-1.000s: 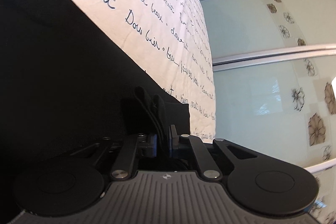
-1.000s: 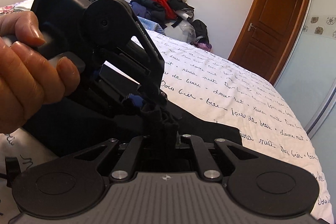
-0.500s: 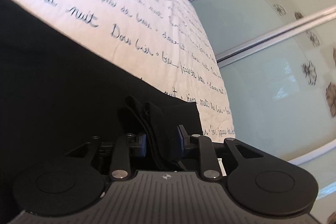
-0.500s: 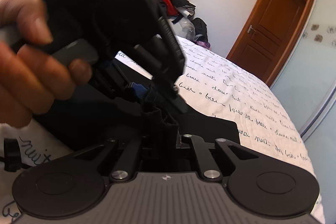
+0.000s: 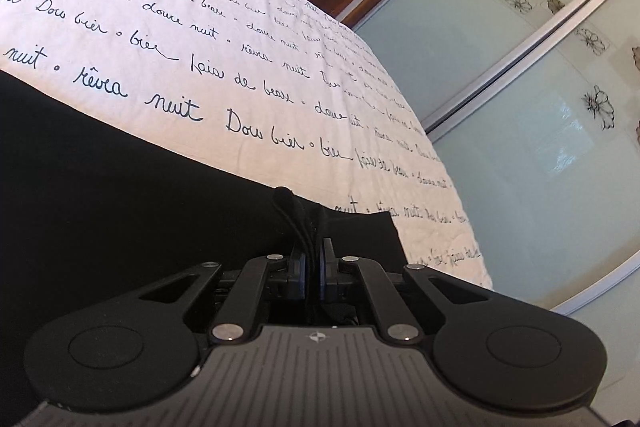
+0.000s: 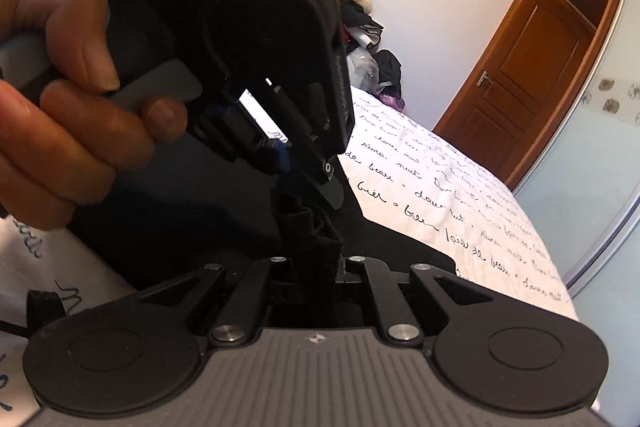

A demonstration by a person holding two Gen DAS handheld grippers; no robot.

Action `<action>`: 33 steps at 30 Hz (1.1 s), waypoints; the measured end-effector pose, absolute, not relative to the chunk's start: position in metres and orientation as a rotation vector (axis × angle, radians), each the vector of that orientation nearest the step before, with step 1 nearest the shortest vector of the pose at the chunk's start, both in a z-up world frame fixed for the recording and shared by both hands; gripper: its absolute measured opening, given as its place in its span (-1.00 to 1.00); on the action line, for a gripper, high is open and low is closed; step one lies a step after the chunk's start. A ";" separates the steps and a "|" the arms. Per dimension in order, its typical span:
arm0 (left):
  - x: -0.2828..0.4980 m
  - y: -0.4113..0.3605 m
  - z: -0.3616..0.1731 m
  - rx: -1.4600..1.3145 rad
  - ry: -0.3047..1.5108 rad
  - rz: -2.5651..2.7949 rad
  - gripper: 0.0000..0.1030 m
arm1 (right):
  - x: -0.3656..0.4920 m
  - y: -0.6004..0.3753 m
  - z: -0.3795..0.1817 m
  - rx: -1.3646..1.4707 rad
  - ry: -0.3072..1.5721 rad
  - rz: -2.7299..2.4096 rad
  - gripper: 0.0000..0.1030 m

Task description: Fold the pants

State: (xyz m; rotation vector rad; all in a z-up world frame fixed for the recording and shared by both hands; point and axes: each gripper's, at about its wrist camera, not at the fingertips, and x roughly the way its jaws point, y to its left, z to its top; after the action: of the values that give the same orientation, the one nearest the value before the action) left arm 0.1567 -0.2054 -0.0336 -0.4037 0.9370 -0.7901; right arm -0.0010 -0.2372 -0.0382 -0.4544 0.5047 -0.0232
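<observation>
The black pants (image 5: 120, 195) lie on the white bedspread with black handwriting (image 5: 240, 67). My left gripper (image 5: 313, 259) is shut on a bunched edge of the pants, near their corner by the bed's side. In the right wrist view my right gripper (image 6: 316, 267) is shut on a bunched fold of the pants (image 6: 308, 227). The left gripper (image 6: 292, 163), held by a hand (image 6: 60, 115), is just ahead of it, gripping the same bunch of fabric.
A pile of clothes (image 6: 352, 7) sits at the far end of the bed. A wooden door (image 6: 520, 75) and a glass sliding wardrobe with flower decals (image 5: 540, 87) stand beside the bed. The bed's edge (image 5: 460, 207) is close on the right.
The left gripper has tilted, bringing more bedspread into its view. In the right wrist view the left gripper and hand have moved closer and higher. Both stay shut on the pants.
</observation>
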 end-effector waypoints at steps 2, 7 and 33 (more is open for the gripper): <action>0.156 -0.207 -0.035 -0.396 0.938 -0.786 -0.82 | -0.003 -0.238 -0.039 -0.457 0.511 -0.033 -0.85; 0.156 -0.209 -0.037 -0.392 0.942 -0.788 -0.82 | -0.009 -0.245 -0.039 -0.443 0.527 -0.055 -0.71; 0.157 -0.139 -0.010 -0.201 0.778 -0.650 -0.82 | 0.019 -0.210 -0.022 -0.352 0.485 0.231 -0.80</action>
State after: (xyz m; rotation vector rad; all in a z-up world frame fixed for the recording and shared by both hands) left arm 0.1574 -0.1392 -0.0105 -0.2008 0.7777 -0.6496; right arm 0.0193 -0.2101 -0.0216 -0.3519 0.4846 0.2308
